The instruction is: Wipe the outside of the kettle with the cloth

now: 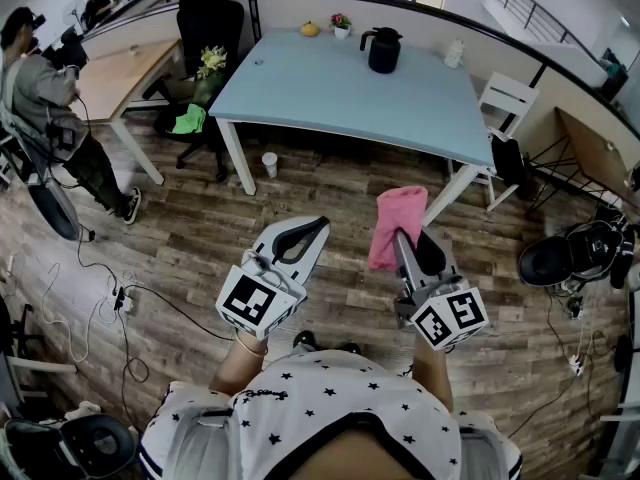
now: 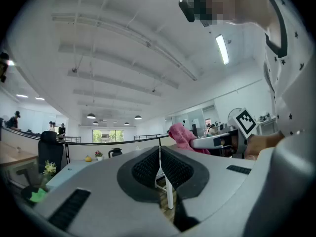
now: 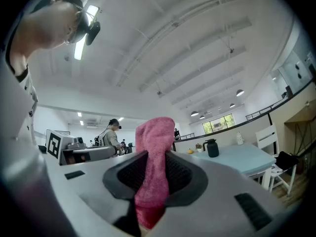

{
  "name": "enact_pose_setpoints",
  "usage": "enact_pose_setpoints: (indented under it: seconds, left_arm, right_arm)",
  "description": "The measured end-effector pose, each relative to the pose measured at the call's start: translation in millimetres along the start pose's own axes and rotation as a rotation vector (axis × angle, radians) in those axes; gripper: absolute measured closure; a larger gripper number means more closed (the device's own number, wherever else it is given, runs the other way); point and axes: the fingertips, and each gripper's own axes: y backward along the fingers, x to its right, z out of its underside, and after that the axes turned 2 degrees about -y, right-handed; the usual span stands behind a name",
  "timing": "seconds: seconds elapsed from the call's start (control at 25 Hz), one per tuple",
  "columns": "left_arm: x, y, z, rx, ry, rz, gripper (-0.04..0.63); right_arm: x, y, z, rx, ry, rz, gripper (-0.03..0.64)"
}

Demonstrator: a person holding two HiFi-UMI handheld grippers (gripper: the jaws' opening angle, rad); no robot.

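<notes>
Head view: the black kettle stood near the far edge of the bench.
Left gripper view: the left gripper had its fingers together, with nothing between them.
Right gripper view: the right gripper had its fingers clamped on the pink cloth.

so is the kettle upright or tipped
Upright: the kettle stands on its base on the blue table, lid uppermost.

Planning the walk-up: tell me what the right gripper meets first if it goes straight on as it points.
Holding the pink cloth, the right gripper likely reaches the light blue table's near edge first, though its height is unclear; the black kettle stands right of that line.
</notes>
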Motion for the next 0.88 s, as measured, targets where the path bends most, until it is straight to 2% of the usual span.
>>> enact_pose_setpoints:
  seconds: [0.88]
  left_arm:
    - [33,-27,-4,-0.009,-0.005,-0.012,0.565]
  right_arm:
    - [35,31,-7,0.018,-0.055,-0.014,0.517]
